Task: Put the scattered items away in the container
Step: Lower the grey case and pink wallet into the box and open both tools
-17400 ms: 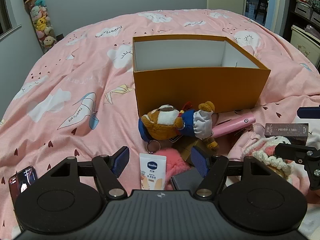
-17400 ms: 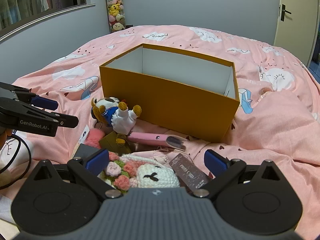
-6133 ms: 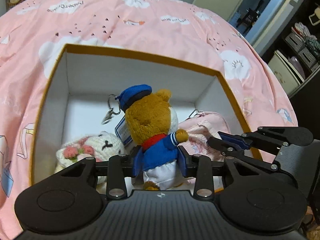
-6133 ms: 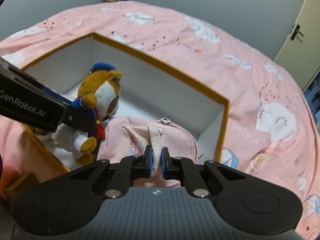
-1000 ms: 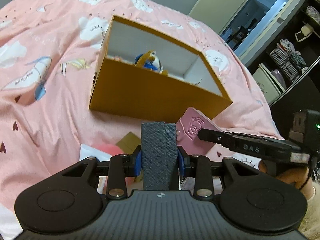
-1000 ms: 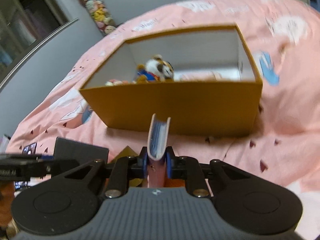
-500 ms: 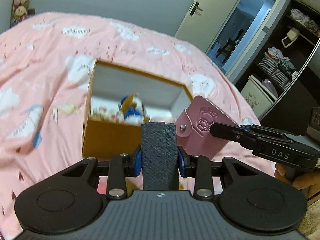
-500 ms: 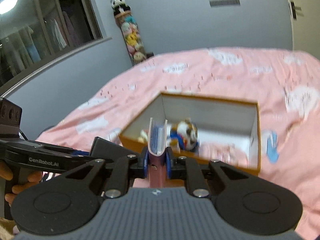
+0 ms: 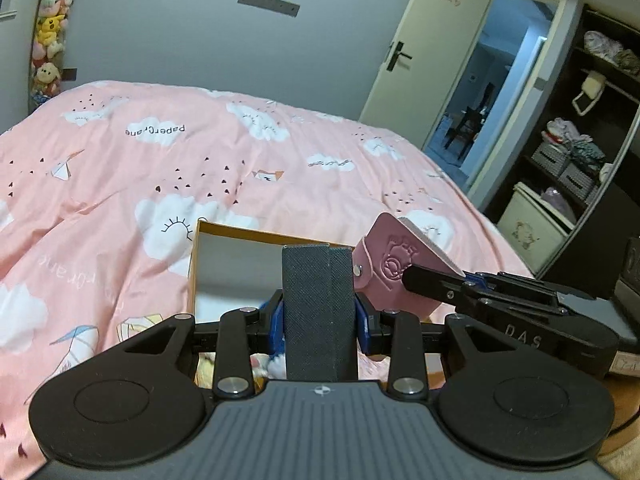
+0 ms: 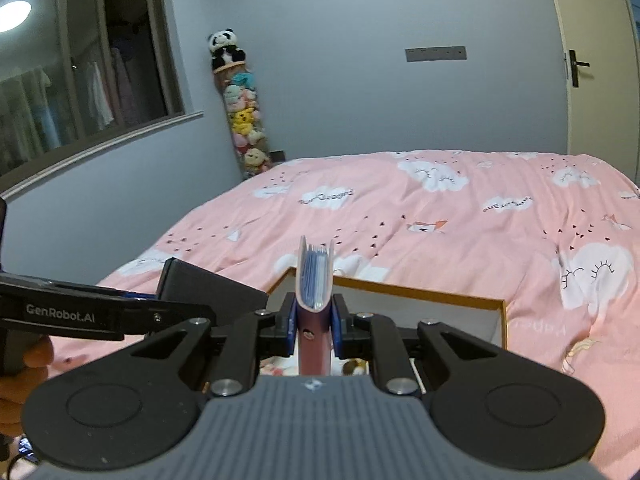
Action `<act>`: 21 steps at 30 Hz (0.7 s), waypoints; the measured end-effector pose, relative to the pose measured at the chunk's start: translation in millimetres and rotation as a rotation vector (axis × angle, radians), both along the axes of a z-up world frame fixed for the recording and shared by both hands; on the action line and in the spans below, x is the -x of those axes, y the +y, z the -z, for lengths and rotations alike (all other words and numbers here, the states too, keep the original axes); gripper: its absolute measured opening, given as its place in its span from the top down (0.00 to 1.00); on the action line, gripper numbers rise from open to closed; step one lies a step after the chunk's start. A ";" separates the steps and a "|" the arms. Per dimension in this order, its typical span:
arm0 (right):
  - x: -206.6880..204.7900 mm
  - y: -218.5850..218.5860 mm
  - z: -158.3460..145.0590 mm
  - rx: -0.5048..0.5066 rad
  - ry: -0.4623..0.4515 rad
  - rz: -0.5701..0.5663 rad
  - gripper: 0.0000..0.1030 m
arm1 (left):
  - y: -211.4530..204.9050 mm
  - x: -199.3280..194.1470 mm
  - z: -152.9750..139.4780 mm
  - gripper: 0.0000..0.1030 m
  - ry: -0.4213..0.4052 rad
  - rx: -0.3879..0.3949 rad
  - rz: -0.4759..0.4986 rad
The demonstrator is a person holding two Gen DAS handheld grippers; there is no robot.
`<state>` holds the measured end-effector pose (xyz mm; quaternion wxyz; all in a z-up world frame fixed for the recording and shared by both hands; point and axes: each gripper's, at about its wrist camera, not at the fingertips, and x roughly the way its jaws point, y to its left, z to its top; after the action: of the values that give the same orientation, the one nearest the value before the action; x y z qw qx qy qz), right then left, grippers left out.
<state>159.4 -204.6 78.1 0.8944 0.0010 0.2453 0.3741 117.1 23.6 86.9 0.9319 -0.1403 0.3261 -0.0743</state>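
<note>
Now | orange box (image 10: 400, 290): plush toys | left hand-held gripper (image 9: 320, 316): clamps grey case (image 9: 318, 300) | right hand-held gripper (image 10: 314, 320): clamps pink wallet (image 10: 314, 280)

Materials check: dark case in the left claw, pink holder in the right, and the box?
Dark case: looks like grey textured faux leather or fabric, fine woven grain.
Pink holder: likely matte leather or PU, embossed emblem, metal snap.
Box: probably cardboard, orange outside, white inside.

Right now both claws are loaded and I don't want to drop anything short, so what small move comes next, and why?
Probably carry both a little further forward over the box before lowering. The left claw grips the dark case, the right claw the pink card holder, and the open box lies just ahead and below them.
</note>
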 end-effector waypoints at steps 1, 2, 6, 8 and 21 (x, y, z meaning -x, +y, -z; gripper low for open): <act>-6.3 4.3 3.3 0.007 -0.001 0.006 0.82 | 0.5 -5.3 2.1 0.62 0.002 -0.011 -0.008; -12.4 9.1 7.5 0.019 -0.007 0.019 0.82 | 1.1 -12.3 6.6 0.62 0.005 -0.026 -0.021; -32.4 22.3 23.0 0.063 -0.013 0.064 0.82 | 8.5 -35.9 23.1 0.62 0.026 -0.038 -0.065; -42.4 27.7 31.8 0.080 -0.016 0.085 0.82 | 12.3 -47.4 32.3 0.62 0.038 -0.043 -0.074; -79.7 64.9 84.8 0.276 -0.032 0.107 0.83 | 15.1 -96.6 89.3 0.62 0.182 -0.079 -0.120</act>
<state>239.0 -139.6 -6.6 0.9084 -0.1148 0.2798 0.2889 213.7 38.8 -2.4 0.9059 -0.1290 0.4033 0.0075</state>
